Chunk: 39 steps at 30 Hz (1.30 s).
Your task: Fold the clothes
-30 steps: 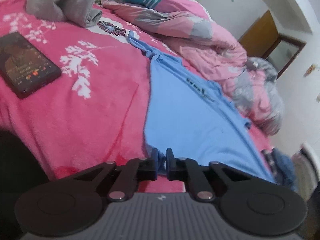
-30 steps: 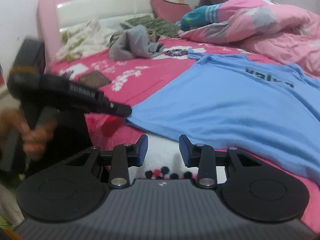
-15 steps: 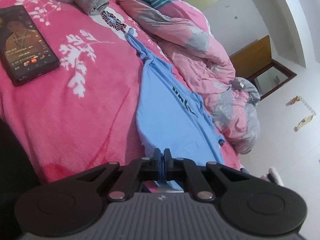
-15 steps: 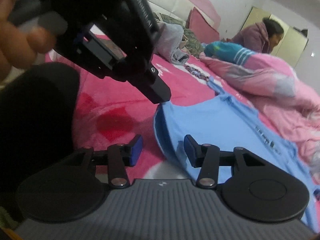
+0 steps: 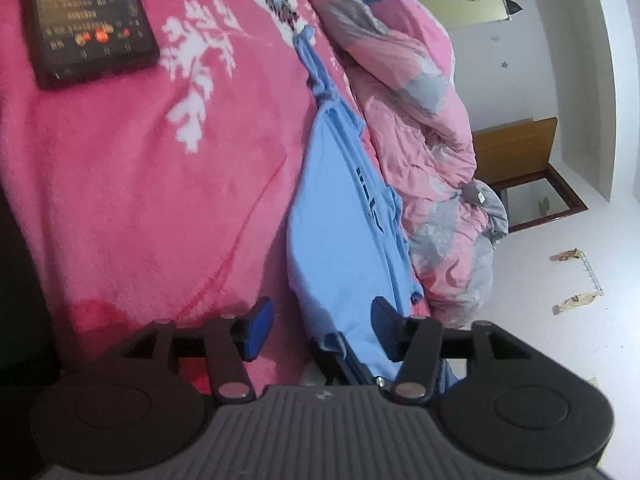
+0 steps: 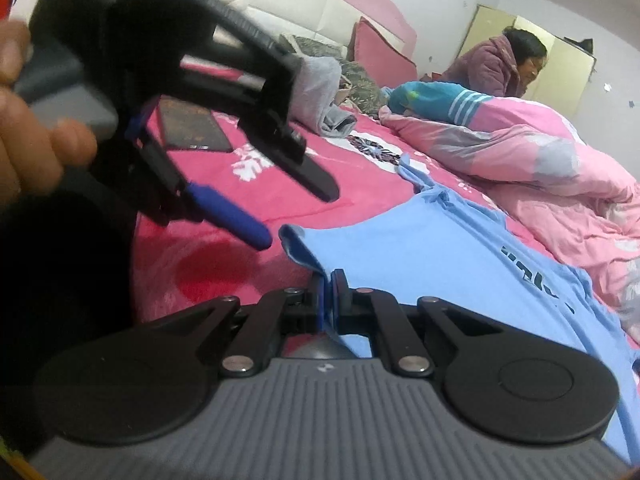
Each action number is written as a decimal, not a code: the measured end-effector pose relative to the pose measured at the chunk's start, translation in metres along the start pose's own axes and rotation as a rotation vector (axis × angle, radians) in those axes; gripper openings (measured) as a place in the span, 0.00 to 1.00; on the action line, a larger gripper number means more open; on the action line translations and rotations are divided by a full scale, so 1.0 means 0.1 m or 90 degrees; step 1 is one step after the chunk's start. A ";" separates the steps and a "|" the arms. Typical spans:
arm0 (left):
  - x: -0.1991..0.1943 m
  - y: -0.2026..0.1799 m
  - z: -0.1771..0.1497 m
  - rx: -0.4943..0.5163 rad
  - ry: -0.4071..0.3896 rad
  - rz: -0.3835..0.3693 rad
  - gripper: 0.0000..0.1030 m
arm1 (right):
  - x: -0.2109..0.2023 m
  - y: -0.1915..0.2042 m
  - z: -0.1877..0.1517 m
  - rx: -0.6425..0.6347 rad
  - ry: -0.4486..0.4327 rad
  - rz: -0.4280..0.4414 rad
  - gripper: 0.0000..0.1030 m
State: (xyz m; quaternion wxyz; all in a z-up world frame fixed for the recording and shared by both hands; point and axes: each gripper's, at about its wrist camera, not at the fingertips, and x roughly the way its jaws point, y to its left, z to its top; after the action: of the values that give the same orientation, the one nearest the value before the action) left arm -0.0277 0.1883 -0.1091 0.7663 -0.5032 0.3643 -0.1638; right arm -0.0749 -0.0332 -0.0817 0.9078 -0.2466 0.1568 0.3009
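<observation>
1. The right tool [image 6: 330,280] is pinching the near corner of the blue T-shirt [image 6: 440,256].
2. The left tool [image 5: 320,322] is opening, its pads off the shirt's edge.
3. The shirt is lying on the pink bed [image 5: 140,200], beside a bunched quilt [image 5: 420,140].

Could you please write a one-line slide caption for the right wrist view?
Right gripper pinches the blue T-shirt hem on the pink bed as the left gripper opens beside it.

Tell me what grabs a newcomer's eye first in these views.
The light blue T-shirt spread on the hot-pink floral blanket stands out first, its near edge pinched in the shut right gripper. The left gripper is opening with nothing clamped, and a lit phone lies farther up the blanket.
</observation>
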 end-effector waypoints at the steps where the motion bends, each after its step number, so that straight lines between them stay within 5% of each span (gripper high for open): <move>1: 0.04 0.00 0.01 -0.001 0.009 -0.004 0.54 | 0.00 -0.01 0.01 0.003 -0.003 0.000 0.02; 3: 0.14 -0.02 0.02 0.005 0.019 -0.003 0.46 | -0.01 -0.03 0.02 0.010 -0.011 0.004 0.02; 5: 0.24 -0.07 0.03 0.028 0.015 0.015 0.18 | -0.01 -0.04 0.03 0.017 -0.020 0.009 0.02; 9: 0.38 -0.12 0.05 0.048 0.019 0.038 0.07 | 0.00 -0.06 0.04 0.028 -0.020 0.015 0.03; 17: 0.35 -0.24 0.03 0.093 -0.024 0.083 0.05 | -0.48 -0.73 -0.29 0.245 -0.002 -0.009 0.24; 26: 0.34 -0.18 -0.04 0.097 -0.015 0.121 0.08 | -1.60 -2.16 -1.37 0.604 0.016 -0.305 0.45; 30: 0.32 -0.22 -0.09 0.100 -0.008 0.111 0.28 | -1.78 -2.50 -1.82 0.739 0.010 -0.328 0.48; 33: 0.33 -0.26 -0.14 0.112 0.002 0.107 0.35 | -1.73 -2.64 -2.09 0.839 0.010 -0.289 0.48; 35: 0.35 -0.31 -0.19 0.132 0.010 0.118 0.23 | -1.71 -2.61 -2.18 0.880 -0.002 -0.265 0.47; 36: 0.38 -0.33 -0.21 0.143 0.017 0.126 0.14 | -1.71 -2.58 -2.18 0.882 -0.005 -0.254 0.35; 37: 0.40 -0.36 -0.24 0.153 0.024 0.134 0.03 | -1.71 -2.56 -2.17 0.883 -0.004 -0.239 0.11; 39: 0.42 -0.42 -0.28 0.168 0.038 0.141 0.03 | -1.70 -2.53 -2.16 0.884 -0.002 -0.212 0.06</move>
State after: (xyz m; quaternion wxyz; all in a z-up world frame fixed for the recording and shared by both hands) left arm -0.0145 0.1252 -0.0947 0.8279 -0.3500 0.4154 -0.1395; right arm -0.0780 -0.4063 -0.0977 0.8894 0.3679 0.2711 -0.0108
